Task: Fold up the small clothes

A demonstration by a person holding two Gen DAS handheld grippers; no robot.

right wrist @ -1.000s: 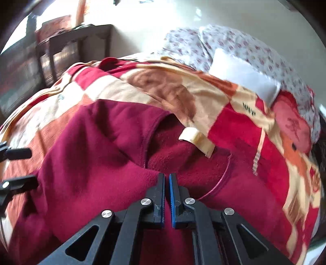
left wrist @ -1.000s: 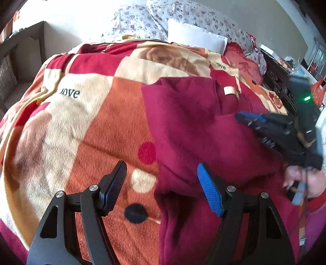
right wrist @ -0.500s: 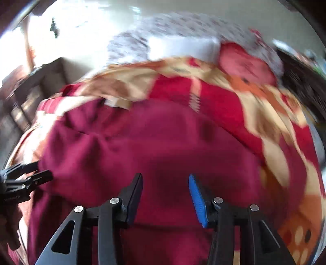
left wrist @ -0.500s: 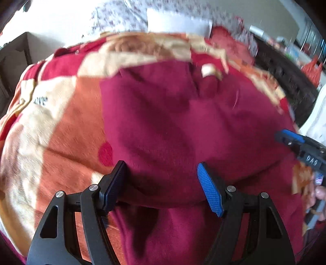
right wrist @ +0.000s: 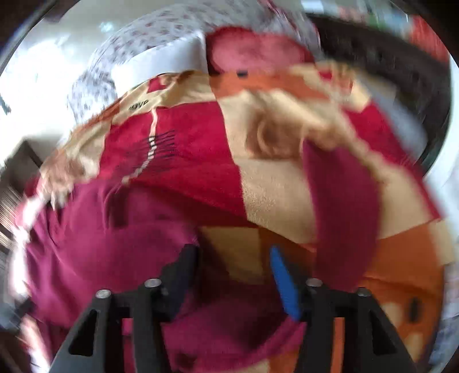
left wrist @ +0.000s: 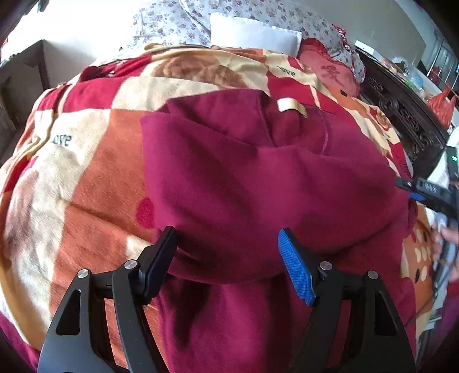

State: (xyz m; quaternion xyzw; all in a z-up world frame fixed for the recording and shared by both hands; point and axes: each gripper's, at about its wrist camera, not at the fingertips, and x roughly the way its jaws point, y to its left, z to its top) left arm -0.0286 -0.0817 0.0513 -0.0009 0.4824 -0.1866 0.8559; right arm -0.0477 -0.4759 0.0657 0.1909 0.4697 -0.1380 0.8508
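A dark red fleece garment [left wrist: 258, 183] lies partly folded on a patterned bed blanket [left wrist: 86, 160], a cream label near its collar. My left gripper [left wrist: 226, 244] is open, its fingers astride the folded near edge of the garment. My right gripper [right wrist: 232, 255] is open and empty over the blanket, at the garment's right side [right wrist: 109, 246]; a loose dark red sleeve [right wrist: 344, 206] lies to its right. That view is blurred. The right gripper also shows at the right edge of the left wrist view [left wrist: 427, 192].
A white pillow [left wrist: 252, 34] and floral bedding [left wrist: 178, 20] lie at the head of the bed. A red cushion [left wrist: 330, 69] sits beside them. A dark carved furniture piece [left wrist: 401, 114] runs along the bed's right side. A dark chair [left wrist: 20, 80] stands left.
My right gripper let go of the garment, opened, and swung right off it. My left gripper moved right, from over the blanket onto the garment's near edge, staying open.
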